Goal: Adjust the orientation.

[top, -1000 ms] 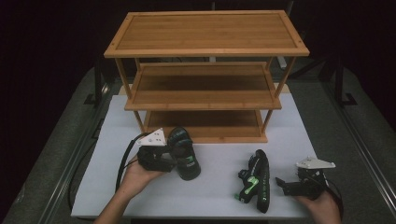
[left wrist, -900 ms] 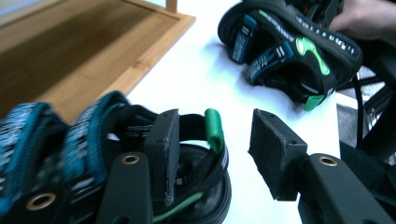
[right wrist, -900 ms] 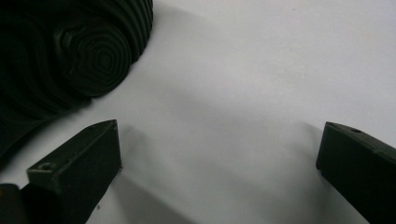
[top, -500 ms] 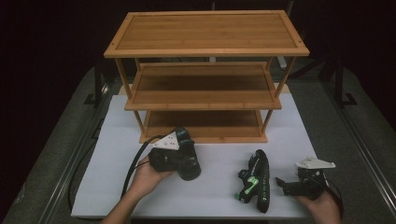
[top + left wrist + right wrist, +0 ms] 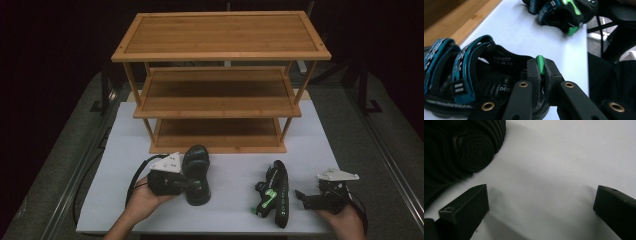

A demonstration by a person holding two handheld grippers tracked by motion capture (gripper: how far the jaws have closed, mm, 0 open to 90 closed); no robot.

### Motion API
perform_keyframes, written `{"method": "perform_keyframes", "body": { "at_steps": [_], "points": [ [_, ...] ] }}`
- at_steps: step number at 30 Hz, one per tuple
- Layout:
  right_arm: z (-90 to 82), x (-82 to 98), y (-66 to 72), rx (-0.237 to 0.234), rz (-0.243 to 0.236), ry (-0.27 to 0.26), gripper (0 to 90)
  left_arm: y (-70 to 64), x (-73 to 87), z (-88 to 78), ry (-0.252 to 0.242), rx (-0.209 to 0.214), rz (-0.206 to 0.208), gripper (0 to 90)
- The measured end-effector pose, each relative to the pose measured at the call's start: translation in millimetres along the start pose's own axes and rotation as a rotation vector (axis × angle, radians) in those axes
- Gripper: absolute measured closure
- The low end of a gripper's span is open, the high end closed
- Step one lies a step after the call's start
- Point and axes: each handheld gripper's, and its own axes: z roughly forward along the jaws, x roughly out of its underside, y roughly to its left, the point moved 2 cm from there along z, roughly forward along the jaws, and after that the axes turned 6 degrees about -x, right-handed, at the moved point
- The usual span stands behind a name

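L claw (image 5: 541, 75) pinches sandal (image 5: 461, 82) heel loop; R claw (image 5: 541, 202) spread. Both sandals on bench (image 5: 230, 170), rack (image 5: 220, 55) at 12 unloaded.

On my overhead feed, the left gripper (image 5: 187, 182) lay low at the near left of the white table (image 5: 235, 170), its jaws just closed against the left sandal (image 5: 196, 172), which stood on its sole, toe toward the wooden rack (image 5: 220, 80). The right sandal (image 5: 274, 197) lay on its side, well apart to the right, green trim showing. The right gripper (image 5: 301, 196) rested just beside that sandal, not touching it. I could not make out its jaw gap. The rack's three shelves stood bare.
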Motion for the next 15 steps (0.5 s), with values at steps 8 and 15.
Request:
{"method": "perform_keyframes", "body": {
  "at_steps": [8,15],
  "points": [
    [0.0,-0.1,0.0,0.000,0.000,0.001,0.0,-4.1,8.5,-13.6,0.008,0.015,0.000,84.2],
    [0.0,0.0,0.0,0.000,0.000,0.000,0.0,-6.0,6.5,-9.9,-0.018,0.031,-0.002,80.2]
  ]
}}
